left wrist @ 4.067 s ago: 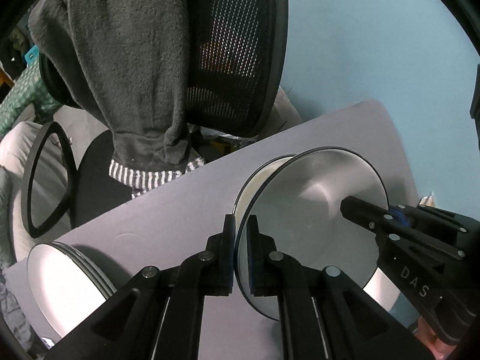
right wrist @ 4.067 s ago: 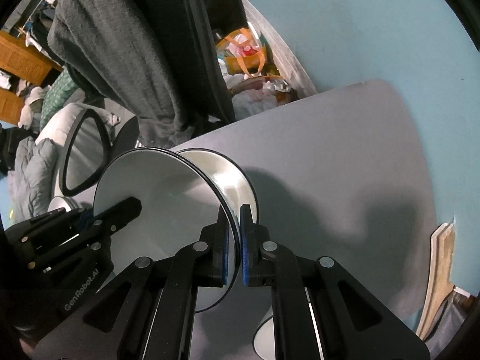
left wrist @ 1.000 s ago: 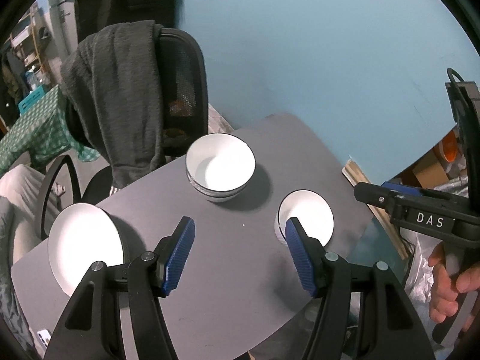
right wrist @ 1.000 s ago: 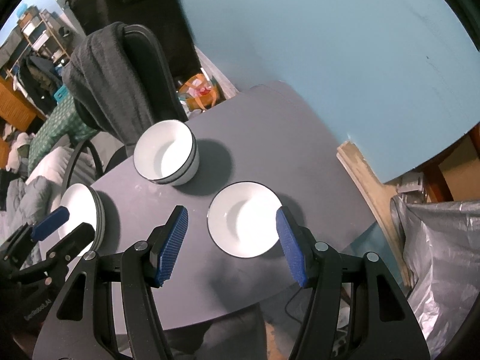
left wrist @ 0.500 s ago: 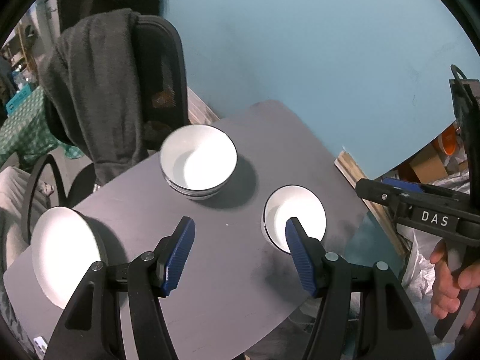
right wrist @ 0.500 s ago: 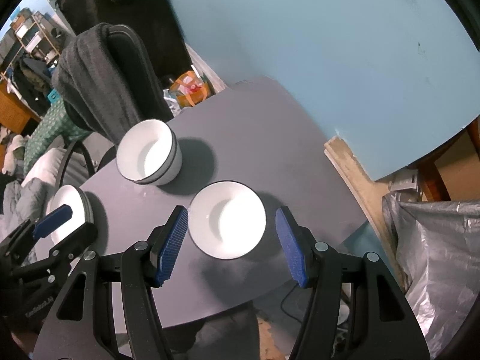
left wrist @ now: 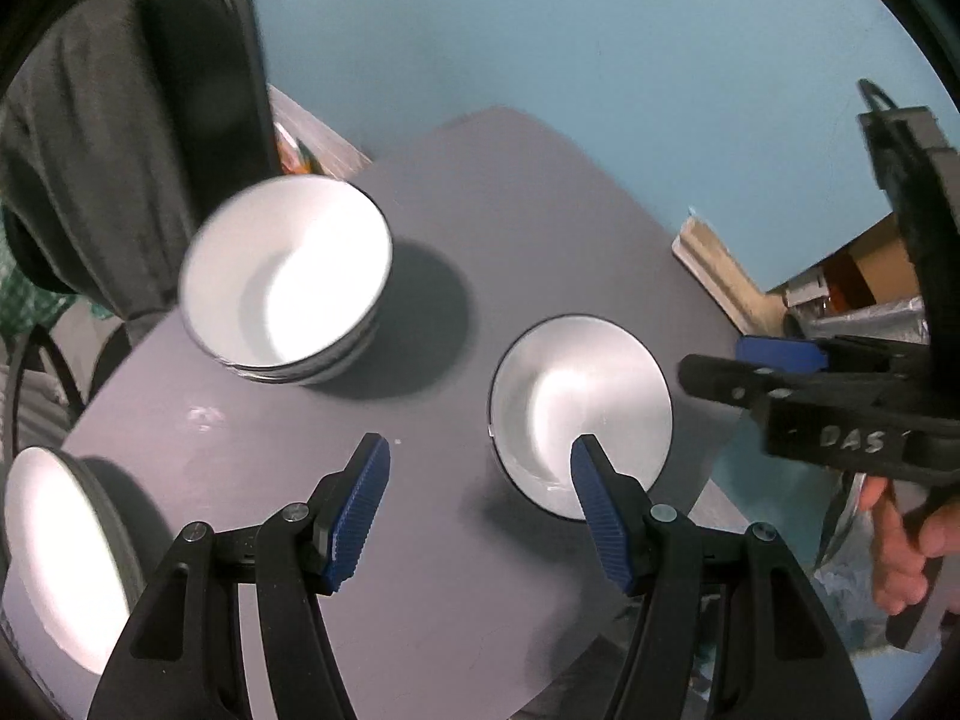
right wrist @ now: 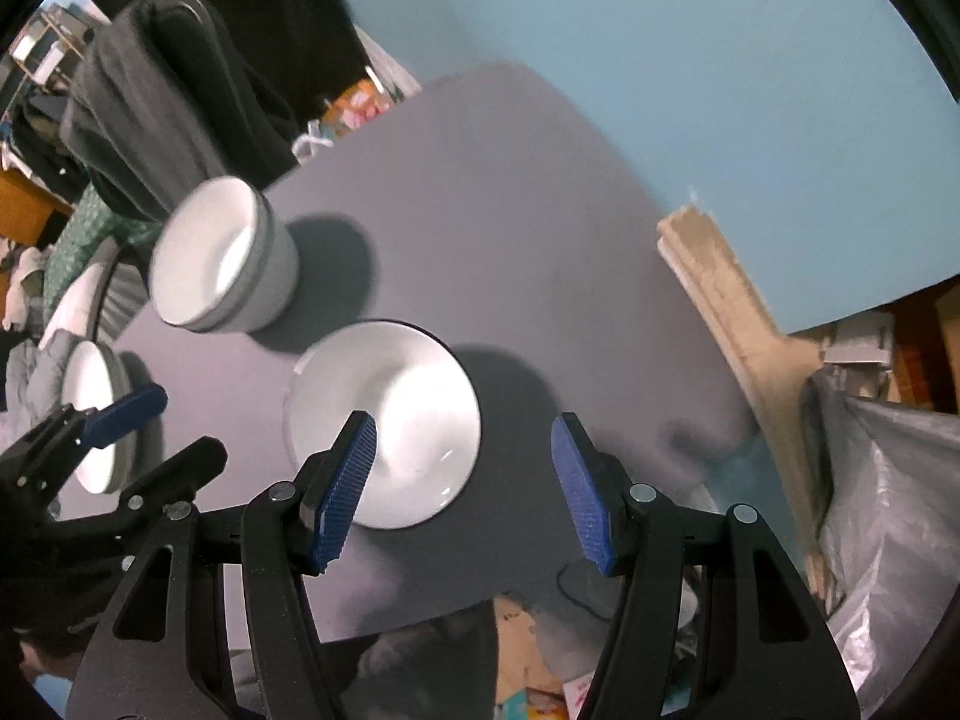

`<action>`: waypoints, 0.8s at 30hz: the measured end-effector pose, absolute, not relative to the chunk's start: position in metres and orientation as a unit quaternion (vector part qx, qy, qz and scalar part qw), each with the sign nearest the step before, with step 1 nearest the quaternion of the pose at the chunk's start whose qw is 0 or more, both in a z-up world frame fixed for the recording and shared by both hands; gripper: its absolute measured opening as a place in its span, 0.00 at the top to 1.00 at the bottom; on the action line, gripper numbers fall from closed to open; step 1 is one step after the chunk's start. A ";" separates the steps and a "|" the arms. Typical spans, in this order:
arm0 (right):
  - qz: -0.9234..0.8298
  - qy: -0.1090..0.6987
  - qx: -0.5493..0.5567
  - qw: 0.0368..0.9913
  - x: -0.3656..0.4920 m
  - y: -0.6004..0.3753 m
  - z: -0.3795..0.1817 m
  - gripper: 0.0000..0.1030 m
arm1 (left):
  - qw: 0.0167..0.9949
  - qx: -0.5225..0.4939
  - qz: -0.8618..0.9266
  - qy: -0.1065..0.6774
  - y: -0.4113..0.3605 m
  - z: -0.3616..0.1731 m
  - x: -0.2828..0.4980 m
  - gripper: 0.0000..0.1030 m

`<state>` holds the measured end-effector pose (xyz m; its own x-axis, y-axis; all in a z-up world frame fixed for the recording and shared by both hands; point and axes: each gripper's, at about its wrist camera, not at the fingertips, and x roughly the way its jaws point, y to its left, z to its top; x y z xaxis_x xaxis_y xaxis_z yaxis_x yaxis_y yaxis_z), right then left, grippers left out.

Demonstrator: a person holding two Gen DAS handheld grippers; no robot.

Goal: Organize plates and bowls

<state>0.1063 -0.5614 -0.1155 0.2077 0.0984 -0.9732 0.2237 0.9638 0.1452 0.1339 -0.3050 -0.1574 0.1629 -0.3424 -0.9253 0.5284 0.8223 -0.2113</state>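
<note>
Hovering above the grey table (left wrist: 528,192), the left gripper (left wrist: 480,504) has its 2 blue-padded fingers (left wrist: 360,504) spread apart with nothing between them; its right pad overlaps the near rim of a single white bowl (left wrist: 582,402) in this view, though contact cannot be told. The right gripper (right wrist: 462,492) likewise stands released and empty, its left pad showing over the same bowl (right wrist: 396,414) and its right pad over bare table (right wrist: 510,192). At the near left edge of the table sits a stack of white plates (left wrist: 60,546). Further back, well apart from the single bowl, a stack of nested white bowls (left wrist: 288,282) rests near the far left edge. Behind it stands a black office chair (left wrist: 210,60) draped with a dark grey garment (left wrist: 90,150), and beyond the table a blue wall (left wrist: 570,30).
</note>
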 end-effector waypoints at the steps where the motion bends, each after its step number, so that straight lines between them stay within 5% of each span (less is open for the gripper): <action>1: -0.041 0.635 0.127 0.761 0.108 -0.563 -0.125 0.42 | 0.754 0.082 -0.289 0.584 -0.308 -0.161 0.136 0.38; 24: -0.022 0.673 0.135 0.727 0.130 -0.558 -0.200 0.47 | 0.716 0.069 -0.278 0.637 -0.324 -0.224 0.159 0.38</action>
